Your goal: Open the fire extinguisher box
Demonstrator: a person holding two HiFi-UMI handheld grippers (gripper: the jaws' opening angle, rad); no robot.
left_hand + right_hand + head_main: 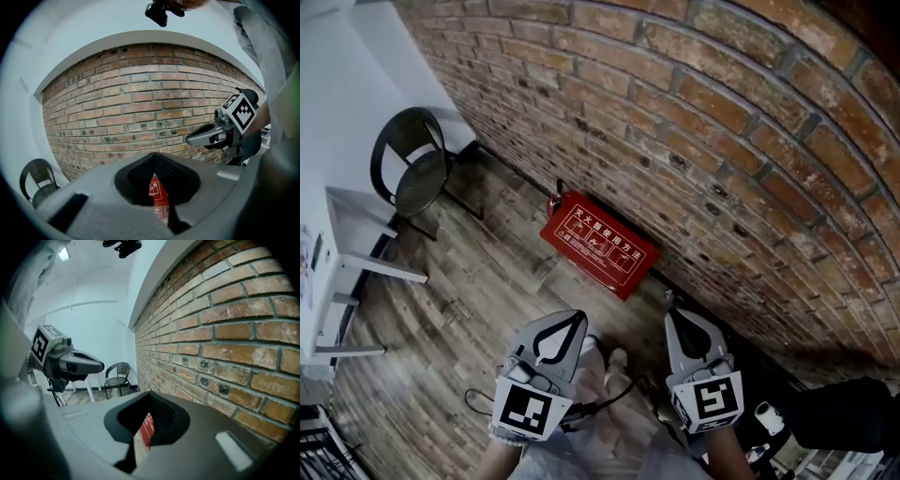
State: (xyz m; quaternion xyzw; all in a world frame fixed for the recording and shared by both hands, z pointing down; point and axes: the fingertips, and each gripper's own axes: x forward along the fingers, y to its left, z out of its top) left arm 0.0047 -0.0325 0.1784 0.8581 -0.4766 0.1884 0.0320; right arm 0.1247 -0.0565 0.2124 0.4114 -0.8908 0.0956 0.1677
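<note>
Red, the fire extinguisher box (600,244) lies lid-down on the wooden floor (459,309) at mid-frame, against the brick wall (722,122). In the lower frame, apart from it, the left gripper (577,319) and right gripper (671,317) are both clenched on nothing.

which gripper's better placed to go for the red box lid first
Left, narrowly. The left gripper points at the middle of the red box; the right gripper sits off its right end. Both are shut, not touching it.
</note>
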